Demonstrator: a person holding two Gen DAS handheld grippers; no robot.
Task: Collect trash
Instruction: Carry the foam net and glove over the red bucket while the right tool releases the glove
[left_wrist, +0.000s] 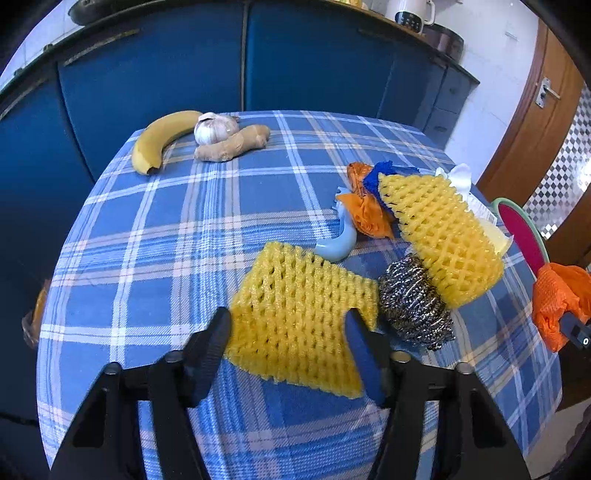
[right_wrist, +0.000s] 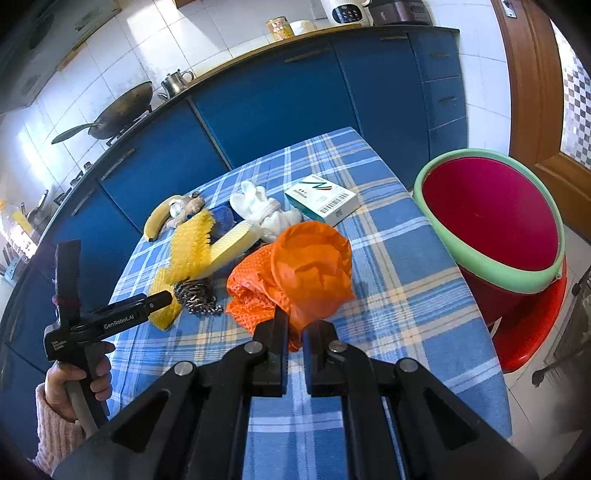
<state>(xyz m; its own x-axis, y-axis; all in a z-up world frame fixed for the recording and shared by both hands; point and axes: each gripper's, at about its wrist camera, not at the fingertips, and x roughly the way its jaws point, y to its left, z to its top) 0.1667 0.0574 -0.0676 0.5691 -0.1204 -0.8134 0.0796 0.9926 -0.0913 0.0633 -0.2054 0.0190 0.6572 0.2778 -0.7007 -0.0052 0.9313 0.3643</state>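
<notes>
My right gripper (right_wrist: 294, 332) is clamped on the orange bag (right_wrist: 310, 269), lifted near the table's (right_wrist: 424, 295) right edge beside the red bin (right_wrist: 491, 218). My left gripper (left_wrist: 288, 328) is half-open, straddling a yellow foam net (left_wrist: 299, 314) without pinching it.

Banana (left_wrist: 157, 142), garlic (left_wrist: 216, 127), ginger (left_wrist: 236, 144) together; wok (right_wrist: 118, 112) behind.

Black tongs (right_wrist: 295, 332), silver screws, pink knit sleeve (right_wrist: 55, 424).
</notes>
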